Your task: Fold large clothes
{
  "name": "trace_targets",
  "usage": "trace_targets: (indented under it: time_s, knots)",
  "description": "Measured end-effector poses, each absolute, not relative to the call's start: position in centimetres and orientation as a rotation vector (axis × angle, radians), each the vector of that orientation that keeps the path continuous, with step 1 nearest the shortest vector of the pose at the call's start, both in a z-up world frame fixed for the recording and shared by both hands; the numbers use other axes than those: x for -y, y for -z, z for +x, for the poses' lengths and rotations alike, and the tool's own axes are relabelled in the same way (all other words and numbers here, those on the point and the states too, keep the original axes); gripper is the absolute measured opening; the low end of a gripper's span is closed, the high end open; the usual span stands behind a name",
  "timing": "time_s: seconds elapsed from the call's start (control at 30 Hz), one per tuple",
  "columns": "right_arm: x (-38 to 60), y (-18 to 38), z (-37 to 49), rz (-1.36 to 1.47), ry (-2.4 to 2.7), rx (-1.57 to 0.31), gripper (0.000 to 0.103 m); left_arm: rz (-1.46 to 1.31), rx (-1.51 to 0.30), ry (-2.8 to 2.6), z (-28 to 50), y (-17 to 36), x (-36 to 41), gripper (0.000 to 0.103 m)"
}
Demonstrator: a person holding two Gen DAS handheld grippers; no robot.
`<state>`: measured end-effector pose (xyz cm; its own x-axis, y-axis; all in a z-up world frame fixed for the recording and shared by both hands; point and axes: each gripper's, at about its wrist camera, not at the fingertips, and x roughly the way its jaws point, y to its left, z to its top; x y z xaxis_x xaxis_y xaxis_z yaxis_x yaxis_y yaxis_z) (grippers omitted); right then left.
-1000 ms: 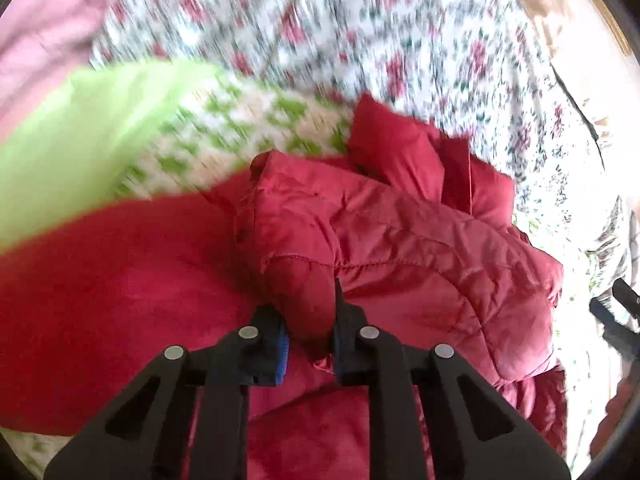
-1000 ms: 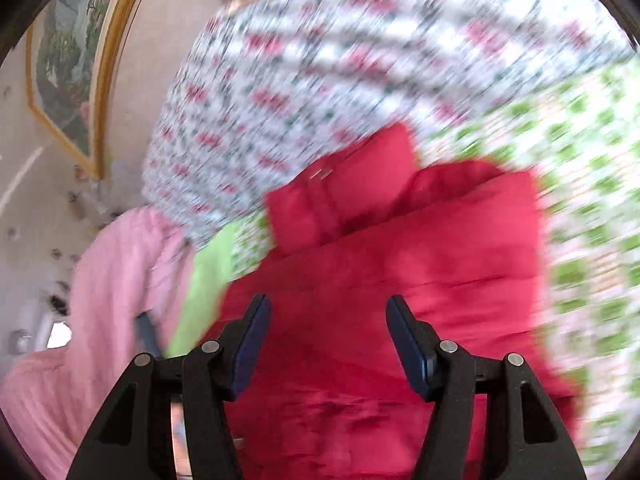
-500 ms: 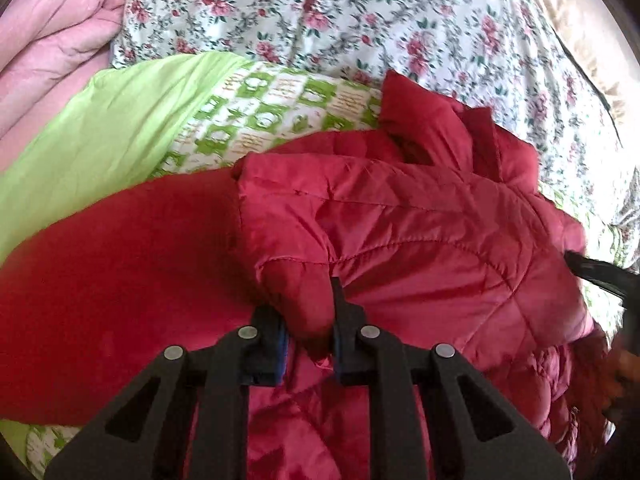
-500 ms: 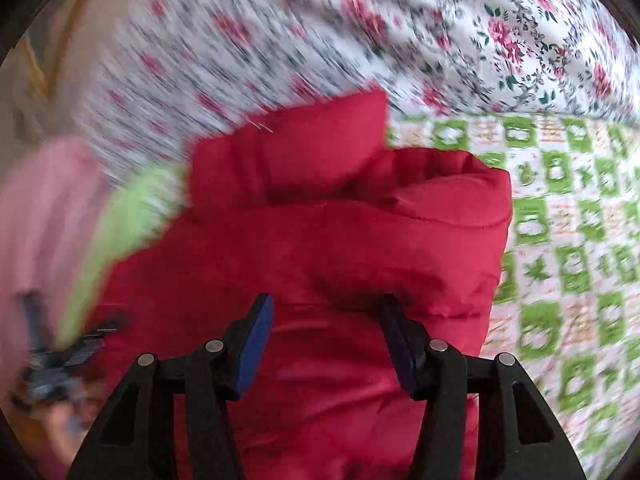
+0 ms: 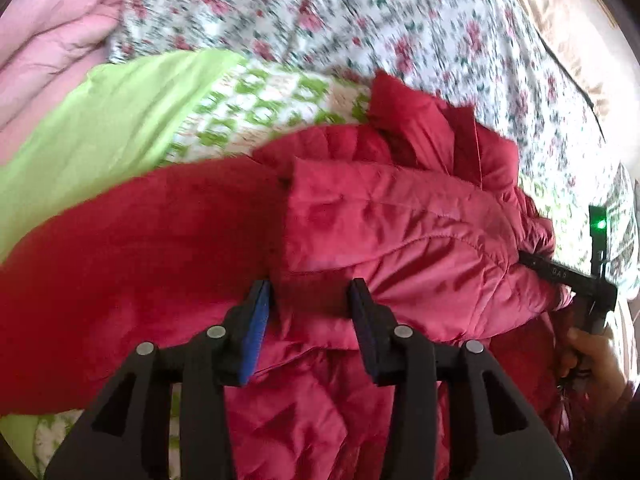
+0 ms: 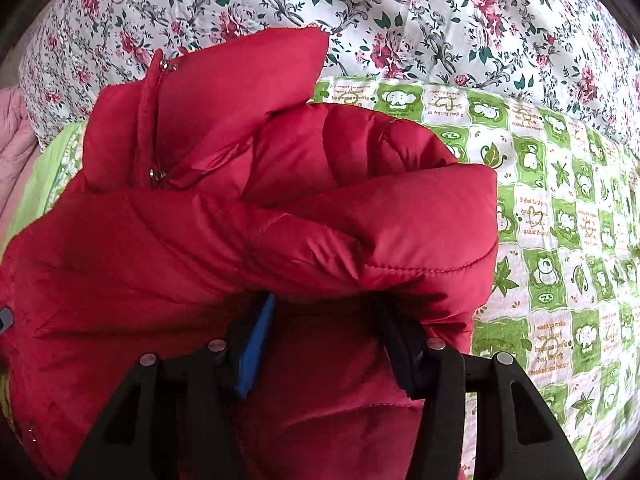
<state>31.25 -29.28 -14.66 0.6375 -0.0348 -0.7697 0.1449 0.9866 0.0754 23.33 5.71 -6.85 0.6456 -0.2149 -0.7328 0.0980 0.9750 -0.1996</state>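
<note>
- Left gripper: jaws opening, a fold of the red puffer jacket between them, pads no longer pressing.
- Right gripper: clamped on the jacket's near folded edge.
- Jacket heaped on the green patterned blanket, floral sheet beyond.
- Best to flatten the panel before letting go.
- Left view alone: pink bedding far left.

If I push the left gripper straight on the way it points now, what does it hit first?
Most likely the red padded jacket. The left gripper is opening, and a quilted fold of the jacket bulges right at its fingertips, filling the line ahead. The green checked quilt lies well beyond; depth there is unclear.
</note>
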Motion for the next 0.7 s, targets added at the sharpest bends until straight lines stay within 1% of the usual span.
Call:
trace_targets:
  time_s: [0.17, 0.23, 0.33, 0.4, 0.47, 0.53, 0.6, 0.7]
  knots:
    - [30.4, 14.7, 31.2, 0.144, 0.094, -0.871, 0.054, -0.225, -0.763, 0.241, 22.1, 3.9, -6.3, 0.040]
    - [30.4, 14.8, 31.1, 0.132, 0.103, -0.868, 0.055, -0.223, -0.780, 0.318, 22.8, 3.7, -4.7, 0.040]
    - [30.2, 14.3, 30.4, 0.137, 0.121, -0.862, 0.055, -0.158, -0.816, 0.366, 24.4, 5.0, -1.6, 0.040]
    - [29.6, 12.9, 29.1, 0.188, 0.099, -0.831, 0.055, -0.110, -0.864, 0.361, 25.9, 6.5, 0.2, 0.040]
    - [28.2, 11.1, 27.5, 0.221, 0.042, -0.778, 0.057, -0.076, -0.910, 0.344, 26.8, 8.3, 1.0, 0.040]
    - [26.2, 10.4, 26.7, 0.181, -0.004, -0.769, 0.056, -0.053, -0.934, 0.323, 27.1, 9.8, 1.3, 0.039]
    - [24.9, 11.3, 26.9, 0.133, -0.009, -0.816, 0.056, -0.048, -0.933, 0.311, 26.9, 10.2, 1.4, 0.039]
    - [24.9, 14.7, 28.3, 0.093, 0.055, -0.894, 0.056, -0.049, -0.940, 0.301, 26.9, 10.7, 1.2, 0.038]
